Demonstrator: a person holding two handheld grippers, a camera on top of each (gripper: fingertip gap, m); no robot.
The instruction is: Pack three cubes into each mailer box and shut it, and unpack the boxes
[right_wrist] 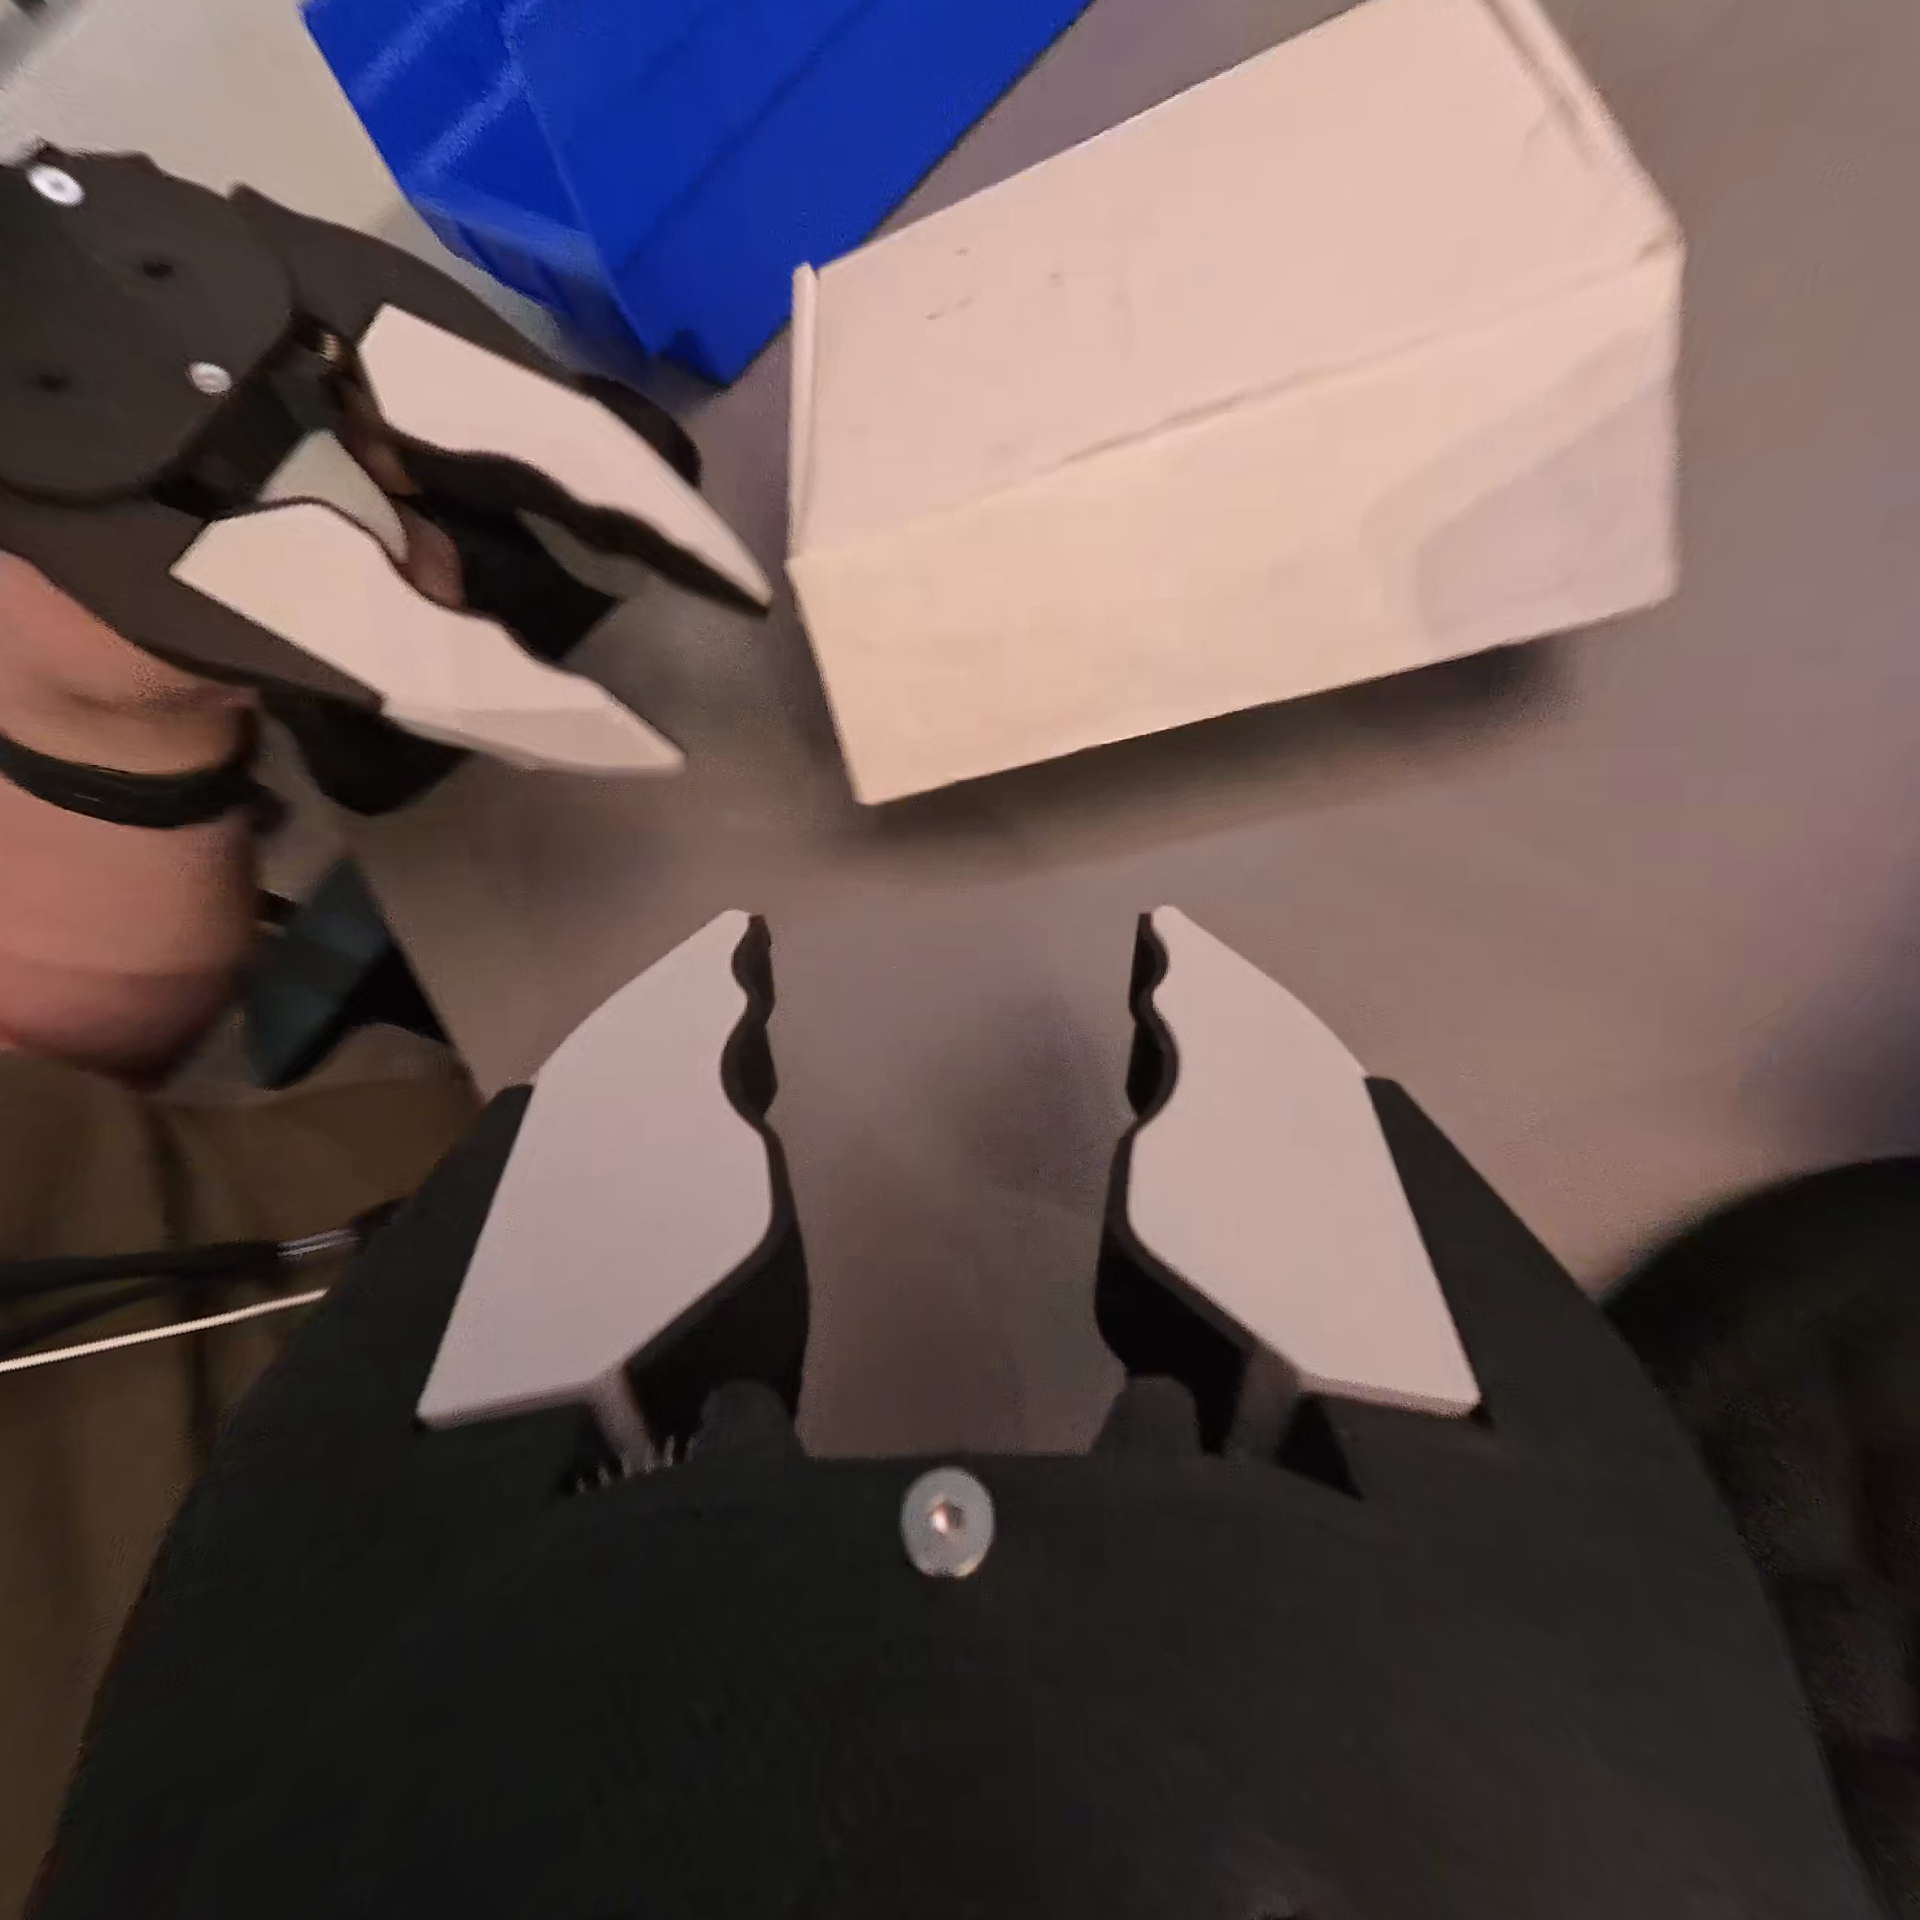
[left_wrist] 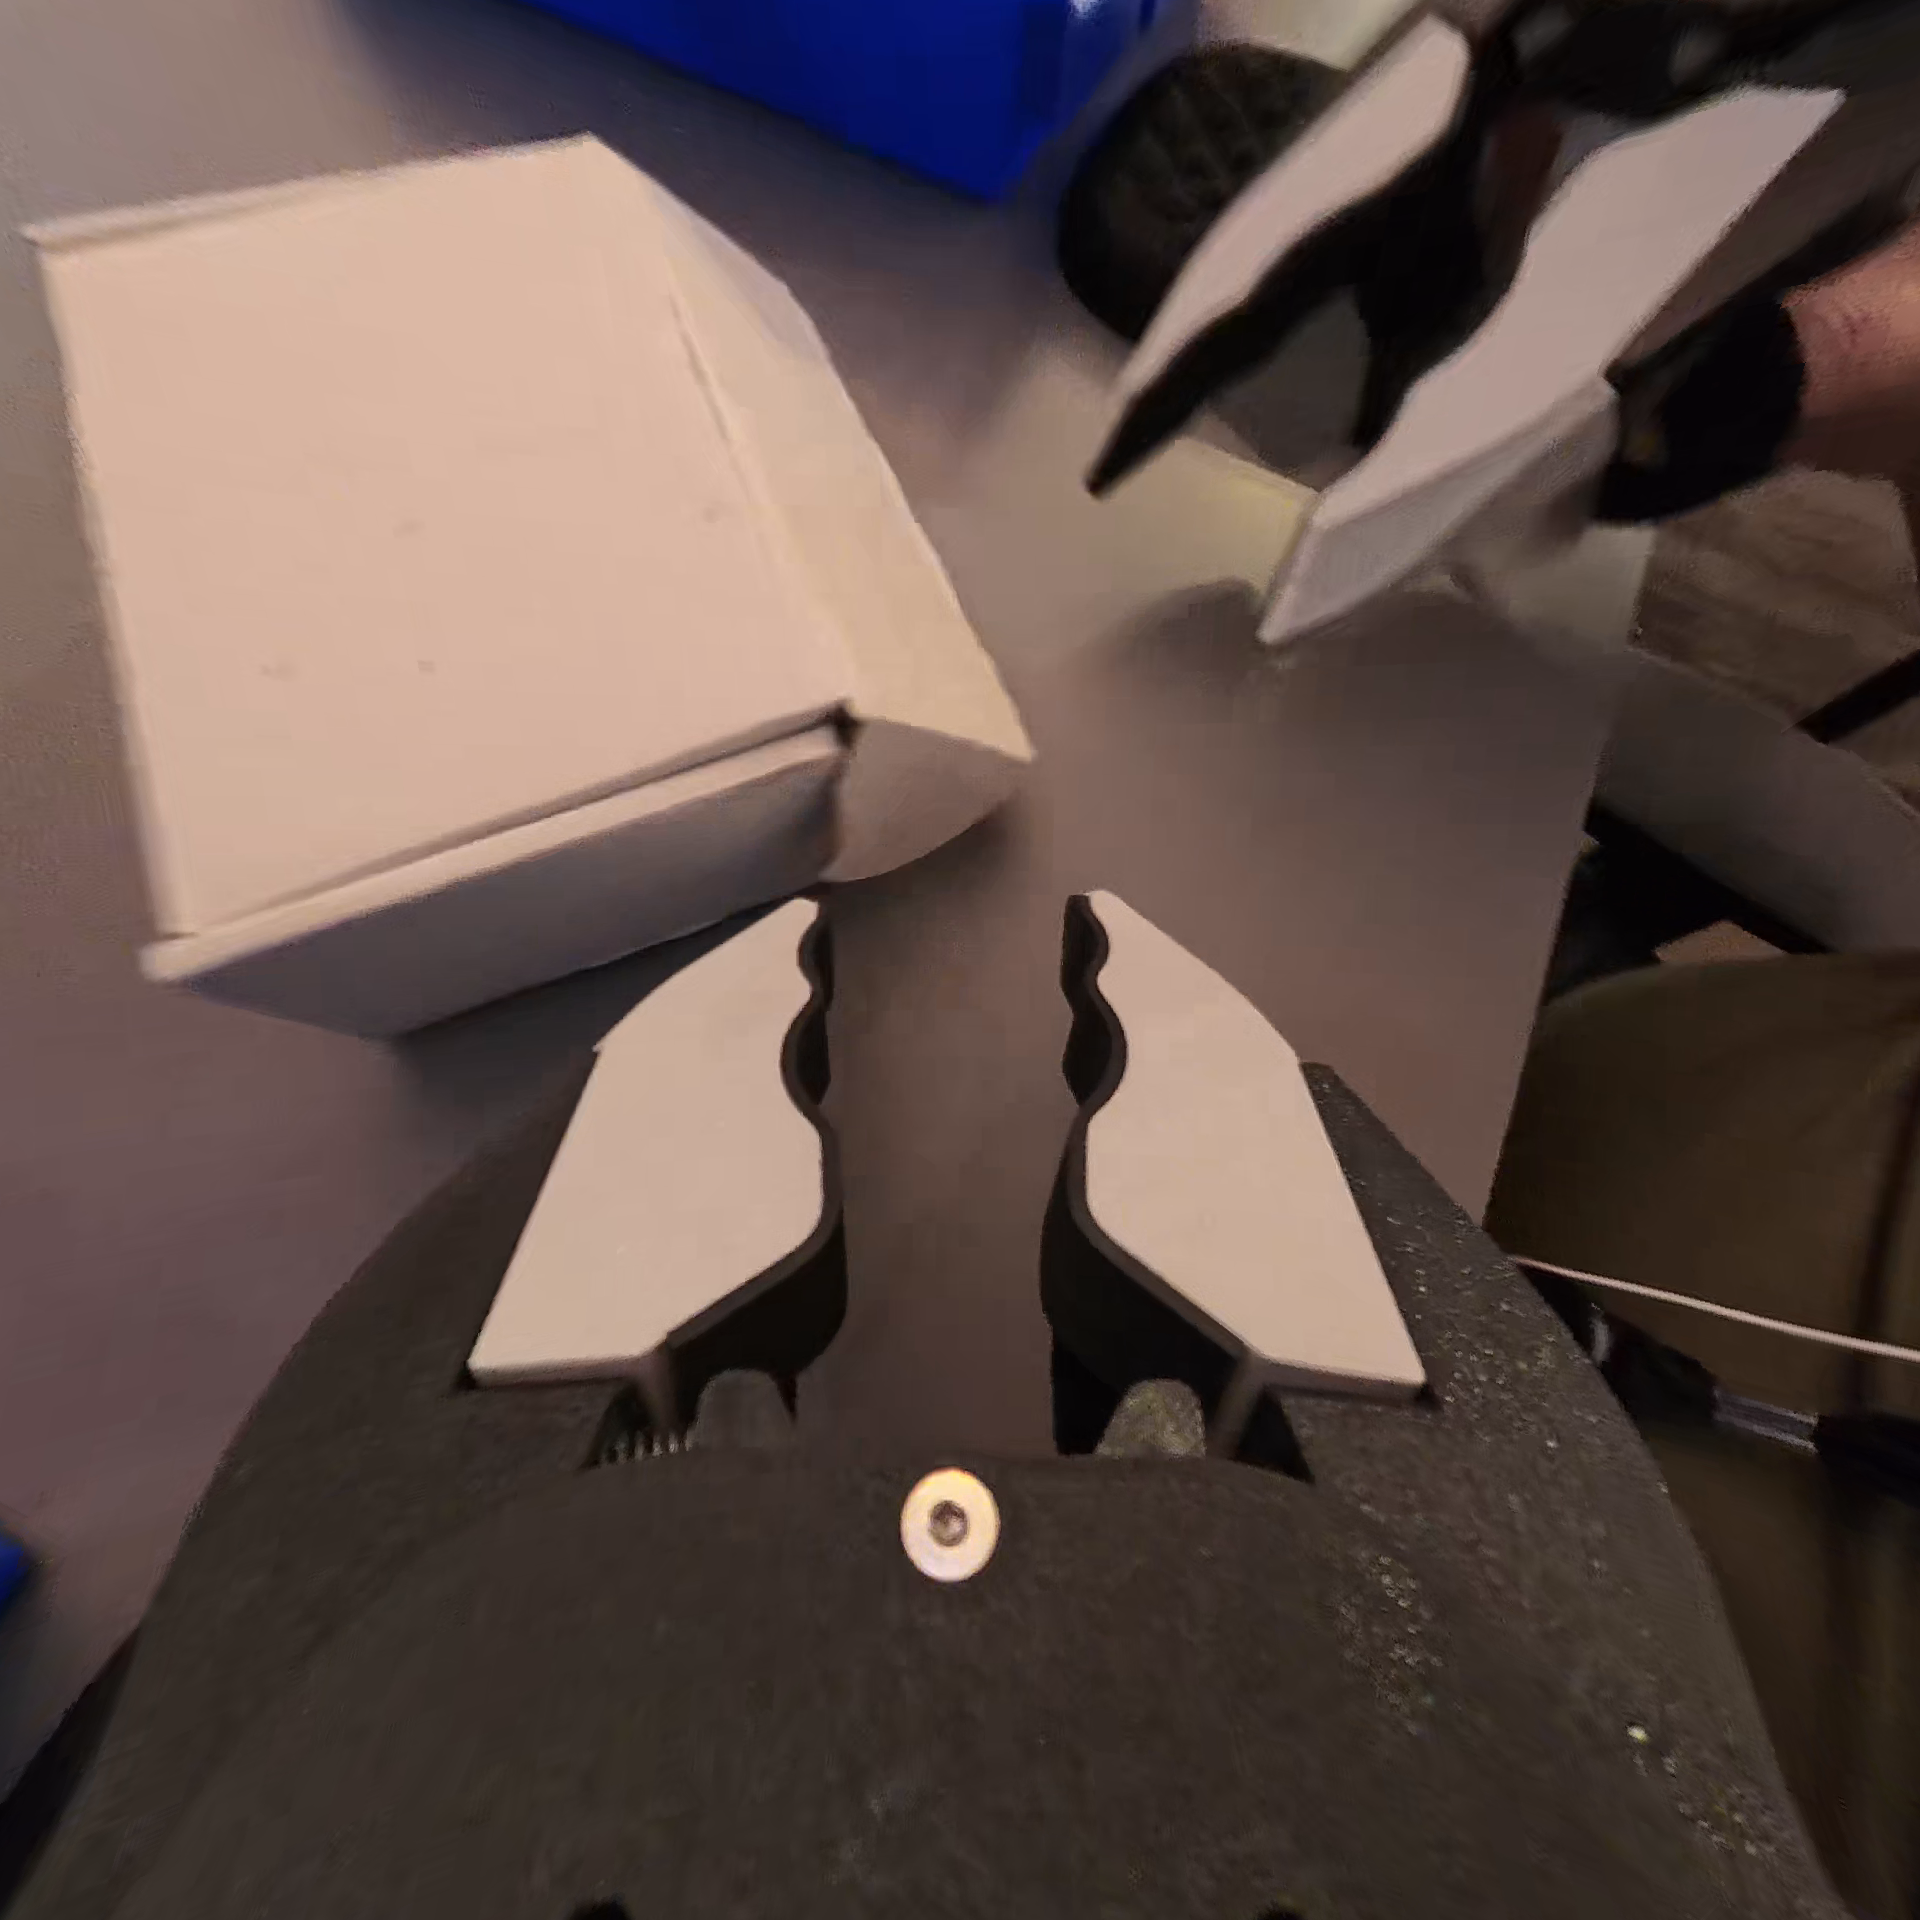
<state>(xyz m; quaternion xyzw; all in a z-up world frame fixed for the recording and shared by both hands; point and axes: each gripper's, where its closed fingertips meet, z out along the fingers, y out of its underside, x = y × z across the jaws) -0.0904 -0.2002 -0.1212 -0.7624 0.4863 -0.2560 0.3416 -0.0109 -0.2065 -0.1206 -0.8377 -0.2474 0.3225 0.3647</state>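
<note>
The white mailer box [left_wrist: 447, 582] sits shut on the grey counter [left_wrist: 1247, 831], just ahead-left of the left gripper [left_wrist: 945, 914] and ahead-right of the right gripper [right_wrist: 951, 925], both spread and empty, suggesting one packing finished, with unpacking likely left.

Grey counter [left_wrist: 1299, 831], matte. Blue bin [right_wrist: 665, 156] at far edge. Thin white cable [left_wrist: 1714, 1325] and olive fabric [left_wrist: 1714, 1122] at near edge.

The place looks like a lab or workshop bench: a plain grey table [left_wrist: 1299, 831] carries a white mailer box [left_wrist: 436, 540], with a blue plastic bin [right_wrist: 665, 156] at the far side.
</note>
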